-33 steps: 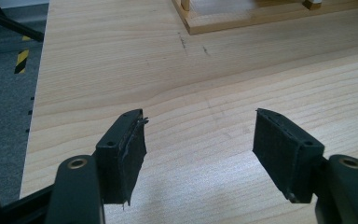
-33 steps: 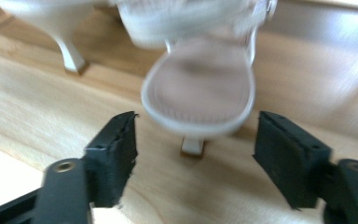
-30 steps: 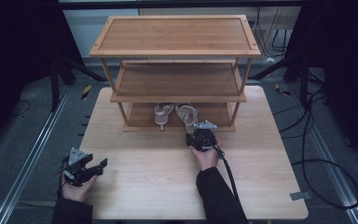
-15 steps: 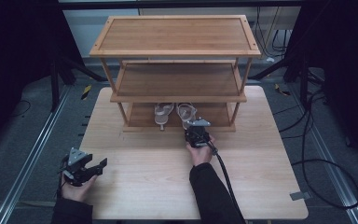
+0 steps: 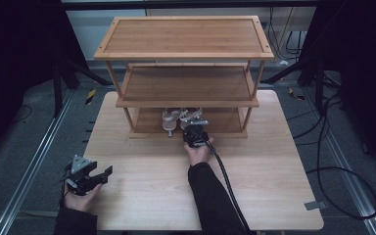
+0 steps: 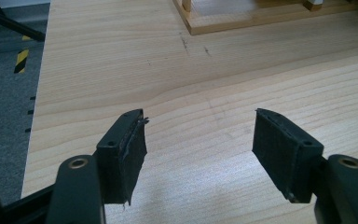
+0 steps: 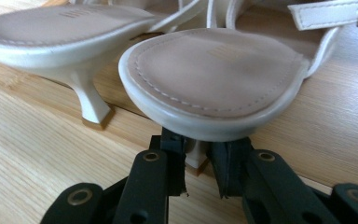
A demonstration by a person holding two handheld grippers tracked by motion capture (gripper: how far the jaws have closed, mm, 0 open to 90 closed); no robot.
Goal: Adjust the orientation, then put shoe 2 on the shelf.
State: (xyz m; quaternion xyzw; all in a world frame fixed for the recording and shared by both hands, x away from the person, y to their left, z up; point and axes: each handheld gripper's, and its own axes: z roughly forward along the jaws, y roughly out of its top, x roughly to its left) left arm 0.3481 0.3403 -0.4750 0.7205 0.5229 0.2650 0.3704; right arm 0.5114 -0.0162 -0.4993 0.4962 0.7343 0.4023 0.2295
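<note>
high view: your right gripper [image 5: 194,128] reaches the pair of white heeled sandals [image 5: 181,117] on the shelf rack's [image 5: 186,98] bottom shelf, frame centre | left gripper view: left gripper [image 6: 198,142] jaws wide, empty, over the table [image 6: 121,60] | right gripper view: jaws just closed, pinching the near sandal's [image 7: 214,79] heel [image 7: 196,159] at lower centre; light, stiff, smooth, so hold the heel firmly

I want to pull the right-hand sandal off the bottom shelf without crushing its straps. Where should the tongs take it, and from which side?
Grip the sandal by its short heel stem, coming in level from the table side, under the heel cup. The stem is narrow and rigid, faces outward at the shelf edge, and keeps the straps clear. The right tongs are shut on it this way.
</note>
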